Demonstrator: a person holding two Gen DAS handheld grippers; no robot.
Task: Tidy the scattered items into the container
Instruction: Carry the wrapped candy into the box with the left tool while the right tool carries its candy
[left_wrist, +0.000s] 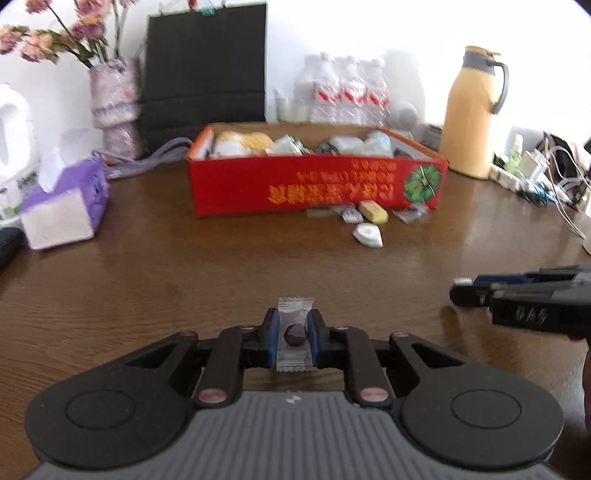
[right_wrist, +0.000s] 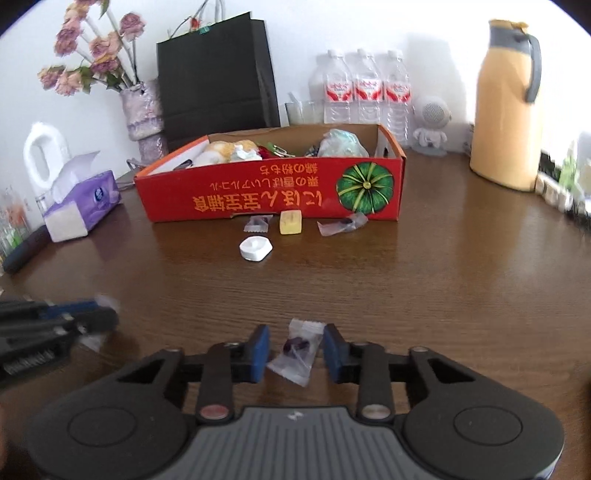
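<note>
My left hand-held gripper (left_wrist: 293, 334) is clamped on a clear plastic-wrapped sweet with a dark purple centre (left_wrist: 294, 334), its blue pads pressing both sides of the wrapper above the brown wooden table (left_wrist: 184, 266). My right hand-held gripper (right_wrist: 295, 350) has its jaws apart, straddling a second clear-wrapped dark sweet (right_wrist: 295, 350) that lies on the table between the pads, neither pad touching it.

From the left wrist view, the right hand-held gripper comes in at the right edge; from the right wrist view, the left one shows blurred at the left edge.

Further out stands the long red cardboard box printed with a green pumpkin (right_wrist: 266, 192), already holding yellow-and-white bundles and other odds and ends. Just in front of its near wall lie a small yellow block (right_wrist: 290, 222), a white rounded plastic piece (right_wrist: 255, 249) and two more clear-wrapped sweets, one on the left (right_wrist: 257, 223) and one on the right (right_wrist: 341, 225).

To the left of the box sits a purple tissue box (right_wrist: 85, 205); behind it, a black paper bag (right_wrist: 218, 74), three water bottles (right_wrist: 365, 88) and a tall yellow thermos jug (right_wrist: 508, 110).
</note>
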